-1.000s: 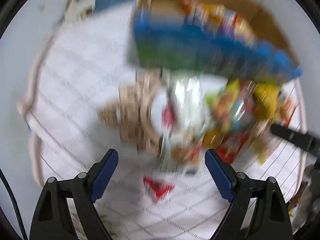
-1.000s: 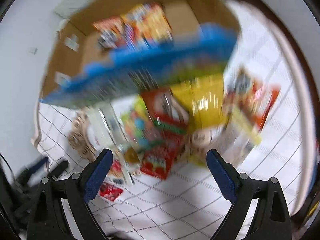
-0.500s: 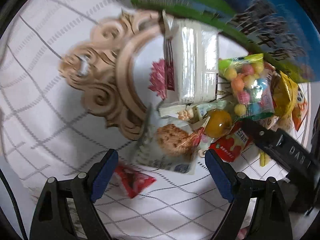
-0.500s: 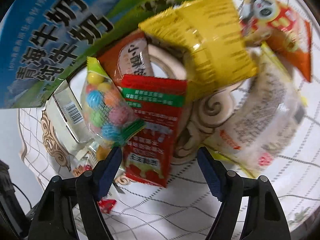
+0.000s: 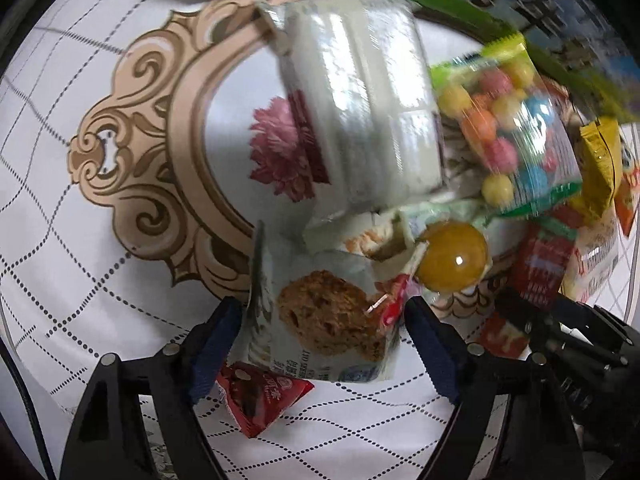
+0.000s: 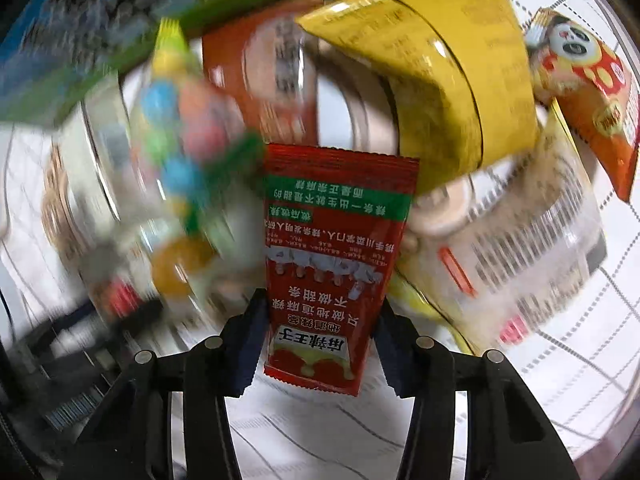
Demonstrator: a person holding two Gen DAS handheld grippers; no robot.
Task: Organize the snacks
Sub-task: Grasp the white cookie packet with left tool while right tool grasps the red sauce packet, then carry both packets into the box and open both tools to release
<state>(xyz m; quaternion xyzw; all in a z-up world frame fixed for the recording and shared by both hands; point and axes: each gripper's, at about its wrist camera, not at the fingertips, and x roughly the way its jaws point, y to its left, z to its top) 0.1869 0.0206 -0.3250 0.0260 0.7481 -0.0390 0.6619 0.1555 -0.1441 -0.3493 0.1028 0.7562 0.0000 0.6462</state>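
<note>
A heap of snack packets lies on a white patterned cloth (image 5: pixel 80 280). My left gripper (image 5: pixel 322 338) has its fingers on both sides of a clear cookie packet (image 5: pixel 324 320) and pinches its edges. My right gripper (image 6: pixel 320 336) is shut on a red sachet with a green band (image 6: pixel 332 264), sharp while the rest blurs; the sachet also shows in the left wrist view (image 5: pixel 540 268). Around them lie a white wrapped pack (image 5: pixel 360 100), a bag of coloured balls (image 5: pixel 508 132), an amber jelly ball (image 5: pixel 452 256) and a small red triangular packet (image 5: pixel 260 396).
A blue and green carton (image 5: pixel 460 4) stands just behind the heap. A yellow bag (image 6: pixel 440 80), a panda snack bag (image 6: pixel 588 92) and a clear barcoded pack (image 6: pixel 532 248) lie right of the sachet. The right gripper's black body (image 5: pixel 572 344) is beside my left gripper.
Both grippers dropped from above the table into the heap. The left jaws narrowed onto the cookie packet. The right jaws closed on the red sachet.
</note>
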